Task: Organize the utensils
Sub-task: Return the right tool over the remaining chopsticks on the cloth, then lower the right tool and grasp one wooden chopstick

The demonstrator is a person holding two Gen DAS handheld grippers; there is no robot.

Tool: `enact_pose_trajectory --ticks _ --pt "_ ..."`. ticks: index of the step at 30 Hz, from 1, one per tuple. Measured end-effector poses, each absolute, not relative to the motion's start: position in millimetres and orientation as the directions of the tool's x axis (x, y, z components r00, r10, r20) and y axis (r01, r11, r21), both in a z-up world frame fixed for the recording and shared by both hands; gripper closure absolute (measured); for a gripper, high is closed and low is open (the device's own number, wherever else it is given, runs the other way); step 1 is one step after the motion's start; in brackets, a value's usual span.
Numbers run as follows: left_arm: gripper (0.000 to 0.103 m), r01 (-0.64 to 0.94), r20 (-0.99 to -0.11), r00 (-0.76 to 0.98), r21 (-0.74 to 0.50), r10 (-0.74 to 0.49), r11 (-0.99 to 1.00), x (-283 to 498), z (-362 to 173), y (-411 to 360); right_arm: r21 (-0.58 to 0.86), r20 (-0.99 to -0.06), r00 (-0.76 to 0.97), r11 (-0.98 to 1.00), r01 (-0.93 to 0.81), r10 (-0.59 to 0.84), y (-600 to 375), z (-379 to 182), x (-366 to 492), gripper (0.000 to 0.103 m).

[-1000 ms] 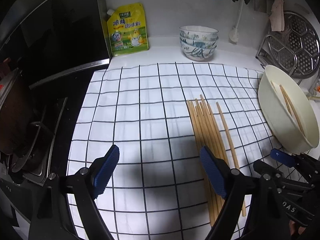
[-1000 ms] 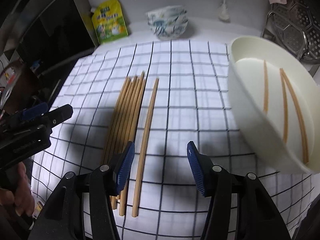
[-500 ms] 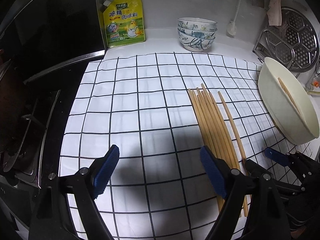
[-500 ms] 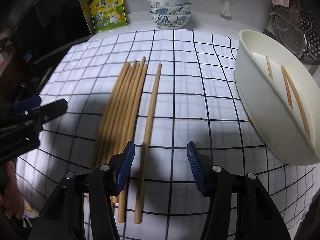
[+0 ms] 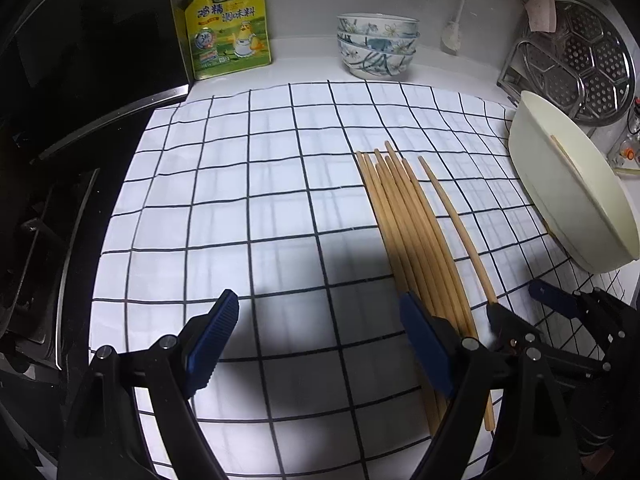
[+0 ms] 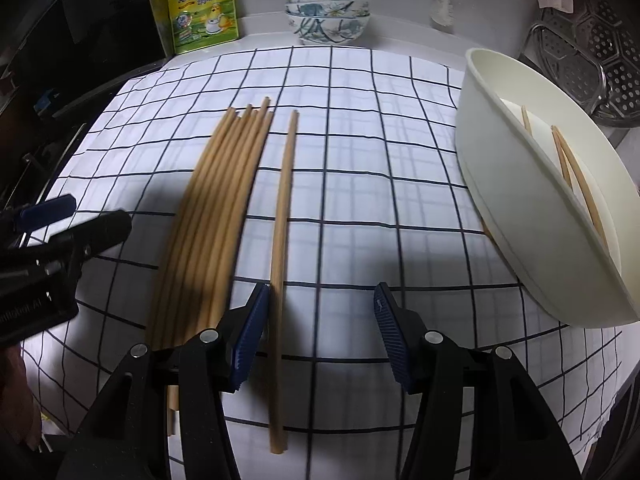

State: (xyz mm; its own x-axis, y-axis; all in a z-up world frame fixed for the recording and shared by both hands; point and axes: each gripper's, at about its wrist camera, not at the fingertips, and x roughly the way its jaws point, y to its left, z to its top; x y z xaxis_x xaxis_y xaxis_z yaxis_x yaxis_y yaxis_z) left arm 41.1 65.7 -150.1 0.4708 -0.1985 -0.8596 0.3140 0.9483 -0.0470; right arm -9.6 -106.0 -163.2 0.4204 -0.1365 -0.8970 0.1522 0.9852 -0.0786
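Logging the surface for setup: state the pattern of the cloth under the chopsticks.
White cloth with a dark grid; left wrist view shows it best.

1. The setting was a home kitchen: a black stove (image 5: 44, 240) adjoined the white surface (image 5: 304, 66).
2. Stacked porcelain bowls (image 5: 378, 46), a seasoning pouch (image 5: 228, 26) and a perforated steel steamer tray (image 5: 592, 60) stood along the wall.

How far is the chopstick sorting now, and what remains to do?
Partly done. A few chopsticks already lie in the cream tub. In hand: nothing yet; the right gripper is open with the single chopstick between its fingers. The left gripper is open and empty. Left: that chopstick and the bundle of chopsticks on the checked cloth.
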Motion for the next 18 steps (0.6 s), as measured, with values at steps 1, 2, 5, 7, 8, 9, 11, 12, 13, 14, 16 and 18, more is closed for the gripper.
enact_pose_trajectory --ticks 1,2,5,7,8,9,11,12,13,14,16,18 --pt "0.022 0.316 -0.861 0.467 -0.049 -0.2 0.947 41 -151 65 -0.081 -0.896 0.42 0.984 0.158 -0.141 -109 -163 -10 0.051" --pt "0.022 0.319 -0.863 0.463 -0.05 -0.202 0.947 42 -153 63 -0.082 -0.896 0.42 0.983 0.162 -0.144 -110 -163 -10 0.051" --pt "0.022 0.325 -0.865 0.458 -0.049 -0.203 0.944 43 -156 59 -0.089 -0.895 0.415 0.978 0.189 -0.161 -121 -163 -12 0.051" --pt "0.021 0.331 -0.866 0.456 -0.048 -0.204 0.942 43 -158 56 -0.087 -0.895 0.412 0.974 0.209 -0.168 -128 -162 -13 0.051" --pt "0.021 0.335 -0.868 0.455 -0.044 -0.202 0.941 43 -160 53 -0.086 -0.896 0.411 0.973 0.216 -0.17 -130 -162 -14 0.051" --pt "0.021 0.337 -0.869 0.453 -0.041 -0.2 0.941 44 -161 53 -0.084 -0.896 0.41 0.972 0.222 -0.171 -132 -161 -14 0.051" --pt "0.021 0.34 -0.872 0.449 -0.036 -0.196 0.94 45 -165 50 -0.082 -0.894 0.415 0.972 0.22 -0.169 -132 -160 -14 0.051" --pt "0.021 0.341 -0.873 0.447 -0.033 -0.193 0.94 46 -166 49 -0.08 -0.893 0.418 0.973 0.217 -0.166 -132 -159 -14 0.051" --pt "0.021 0.341 -0.875 0.446 -0.03 -0.19 0.94 47 -168 48 -0.08 -0.892 0.42 0.974 0.214 -0.165 -131 -159 -14 0.051" --pt "0.021 0.342 -0.876 0.445 -0.025 -0.185 0.94 47 -169 47 -0.08 -0.892 0.421 0.975 0.209 -0.163 -129 -158 -14 0.051" --pt "0.02 0.342 -0.872 0.455 -0.016 -0.181 0.94 46 -169 46 -0.078 -0.893 0.421 0.976 0.204 -0.159 -128 -158 -13 0.051" --pt "0.02 0.348 -0.869 0.464 -0.002 -0.174 0.937 45 -169 45 -0.077 -0.894 0.42 0.977 0.201 -0.157 -127 -158 -12 0.051"
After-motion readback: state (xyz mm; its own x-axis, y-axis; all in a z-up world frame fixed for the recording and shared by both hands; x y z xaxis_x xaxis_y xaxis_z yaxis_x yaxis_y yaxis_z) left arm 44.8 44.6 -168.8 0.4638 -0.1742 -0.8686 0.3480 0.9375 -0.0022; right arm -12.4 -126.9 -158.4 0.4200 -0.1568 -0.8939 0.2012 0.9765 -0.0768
